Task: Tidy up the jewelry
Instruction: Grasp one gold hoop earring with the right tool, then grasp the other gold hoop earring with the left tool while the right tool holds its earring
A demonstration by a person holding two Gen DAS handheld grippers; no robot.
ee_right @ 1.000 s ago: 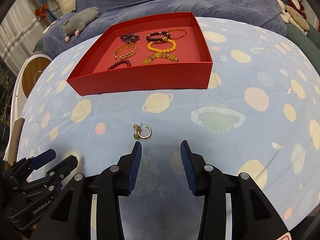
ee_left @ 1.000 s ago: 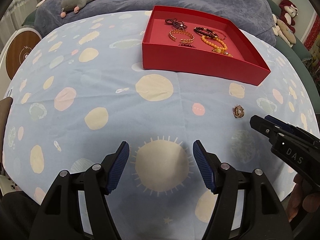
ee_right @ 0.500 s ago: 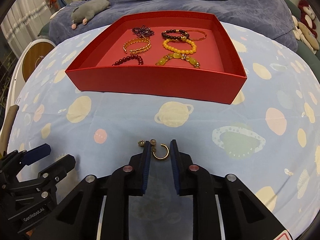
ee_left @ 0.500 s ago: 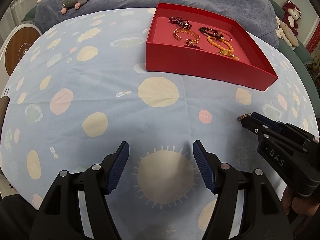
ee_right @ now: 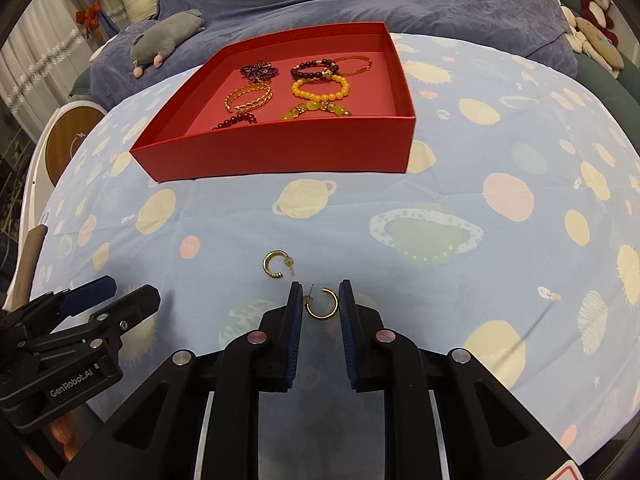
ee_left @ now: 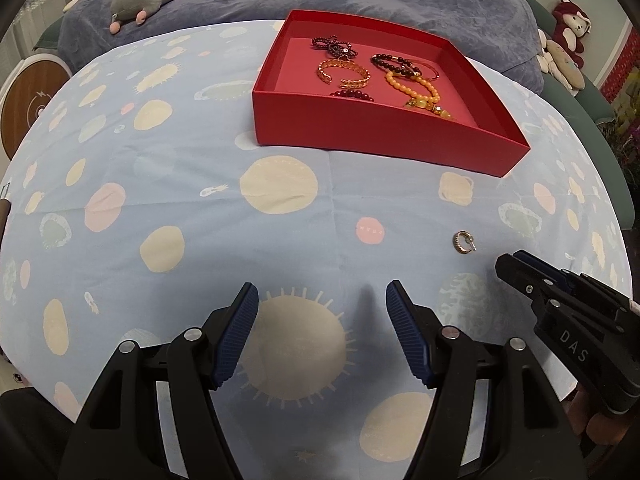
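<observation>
Left wrist view: my left gripper (ee_left: 322, 330) hung released over planet-print cloth (ee_left: 168, 152); one gold hoop earring (ee_left: 463, 242) lay on cloth near right gripper (ee_left: 516, 266). Red tray (ee_left: 376, 130) held bracelets.

Right wrist view: my right gripper (ee_right: 319, 302) clamped second hoop earring (ee_right: 322, 304) between pads, first earring just beyond, left.

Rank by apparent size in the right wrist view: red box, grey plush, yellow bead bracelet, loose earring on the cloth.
1. red box
2. grey plush, farther from the camera, so it reads small
3. yellow bead bracelet
4. loose earring
</observation>
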